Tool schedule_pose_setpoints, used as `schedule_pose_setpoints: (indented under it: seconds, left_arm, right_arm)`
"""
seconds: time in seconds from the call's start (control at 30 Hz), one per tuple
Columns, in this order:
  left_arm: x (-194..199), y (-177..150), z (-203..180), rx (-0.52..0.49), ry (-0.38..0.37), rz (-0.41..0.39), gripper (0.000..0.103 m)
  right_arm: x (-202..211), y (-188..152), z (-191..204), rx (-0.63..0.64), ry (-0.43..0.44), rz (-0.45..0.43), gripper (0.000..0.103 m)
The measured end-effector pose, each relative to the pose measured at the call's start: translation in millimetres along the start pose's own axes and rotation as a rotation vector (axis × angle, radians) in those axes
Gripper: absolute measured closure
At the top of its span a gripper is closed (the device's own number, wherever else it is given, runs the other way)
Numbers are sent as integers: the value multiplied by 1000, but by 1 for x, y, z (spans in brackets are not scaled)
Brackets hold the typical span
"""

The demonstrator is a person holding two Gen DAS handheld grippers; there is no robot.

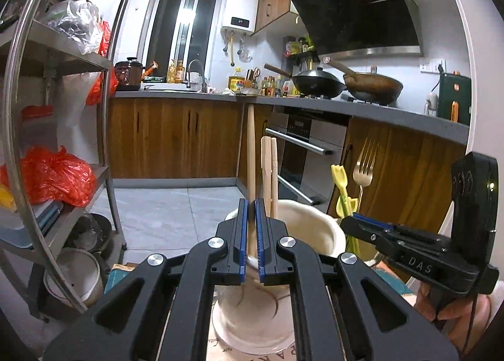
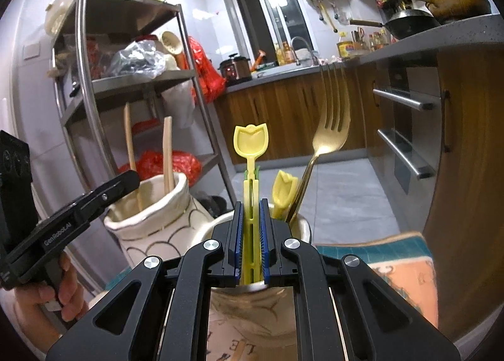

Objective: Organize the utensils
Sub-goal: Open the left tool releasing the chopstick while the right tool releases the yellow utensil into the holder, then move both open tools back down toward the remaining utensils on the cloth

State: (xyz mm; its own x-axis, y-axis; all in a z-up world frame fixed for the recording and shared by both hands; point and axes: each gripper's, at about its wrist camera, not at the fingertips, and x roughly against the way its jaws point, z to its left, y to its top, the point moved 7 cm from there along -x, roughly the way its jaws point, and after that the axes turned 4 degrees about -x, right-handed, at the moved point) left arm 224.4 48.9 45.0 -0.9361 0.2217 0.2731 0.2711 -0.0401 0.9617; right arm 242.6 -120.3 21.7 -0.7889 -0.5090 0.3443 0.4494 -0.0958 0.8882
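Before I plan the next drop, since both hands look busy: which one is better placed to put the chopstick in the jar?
Left. The left gripper is shut on the chopstick, directly above the jar. The right gripper is clamped on a yellow spoon.

left gripper (image 1: 251,236): matt black plastic arms, bright metal pivot screws, ribbed blue pads (image 1: 242,235)
wooden stick (image 1: 251,153): pale bare wood, smooth and matt, pinched between those pads
chopsticks (image 1: 269,172): same light wood, unvarnished by the look of it
cream jar (image 1: 312,228): glazed ceramic with a soft sheen
right gripper (image 2: 251,241): same matt black plastic, blue ridged pads
yellow spoon (image 2: 251,143): moulded plastic, slightly glossy, clamped between the pads
fork (image 2: 330,128): polished metal, golden and mirror-bright
patterned jar (image 2: 151,222): off-white ceramic, thin dark scale lines on the glaze
shelf rack (image 2: 104,83): brushed steel, dull shine
cabinet doors (image 1: 176,137): wood grain, satin finish
floor (image 1: 176,219): grey tile, smooth
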Motion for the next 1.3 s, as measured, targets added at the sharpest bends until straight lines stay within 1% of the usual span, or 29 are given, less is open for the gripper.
schedule_pose_setpoints:
  seconds: [0.1,0.17,0.2,0.23,0.27,0.3,0.37,0.43,0.47,0.5,0.57,0.63,0.67,0.7,0.73,0.77,0.8,0.83,0.9,0.93,1.0,1.07,1.17,1.3]
  left_arm:
    - [1,1,0,-8,4,7,98]
    - [2,4,1,-2,4,8,95]
    - [3,5,2,3,6,8,91]
    - [4,6,3,5,7,8,88]
    - [6,7,4,9,8,4,81]
    - [8,8,5,12,10,0,77]
    - [14,9,6,20,6,-7,76]
    - [20,9,6,16,7,-5,73]
    - [23,8,6,14,8,-2,67]
    - [26,8,6,10,12,-1,62]
    - [31,7,4,1,10,3,59]
    - [37,4,2,-11,9,10,53]
    - [40,2,1,-13,12,13,47]
    - [43,1,0,-13,13,15,44]
    - [46,0,-1,-12,7,19,43]
    - [48,-1,-3,-13,3,24,40]
    - [51,-2,-4,-14,4,27,34]
    - [55,-3,-6,-20,6,29,31]
    - [62,-4,-10,-35,9,27,22]
    - [65,-5,-12,-42,7,27,19]
    - [71,-6,-16,-55,1,31,9]
    - [76,-9,-22,-65,-3,34,6]
    - [80,-14,-26,-72,-17,64,6]
    - [83,-26,-28,-48,-22,110,6]
  right_arm:
    - [0,-1,2,12,1,8,92]
    - [0,-2,4,14,4,13,91]
    - [1,-2,5,16,7,14,87]
    - [2,-2,6,19,8,12,86]
    - [4,-2,7,23,10,9,85]
    - [7,-1,9,31,13,5,84]
    - [12,1,10,42,10,-3,84]
    - [20,2,10,40,14,-14,79]
    - [25,3,9,36,14,-21,74]
    - [31,3,8,31,15,-27,72]
    - [39,3,7,34,5,-29,71]
    - [49,3,5,44,-16,-29,65]
    - [52,3,4,44,-19,-30,56]
    - [58,3,3,42,-23,-33,49]
    - [63,3,2,42,-27,-35,47]
    - [67,4,1,42,-32,-37,43]
    - [72,4,0,39,-36,-39,36]
    - [77,5,-1,35,-36,-40,33]
    - [86,7,-2,30,-34,-44,23]
    - [90,7,-3,30,-34,-46,21]
    - [98,7,-3,39,-42,-45,11]
    - [104,5,-4,45,-51,-43,8]
    - [113,2,-6,49,-67,-40,6]
    - [120,-9,-13,52,-105,-8,6]
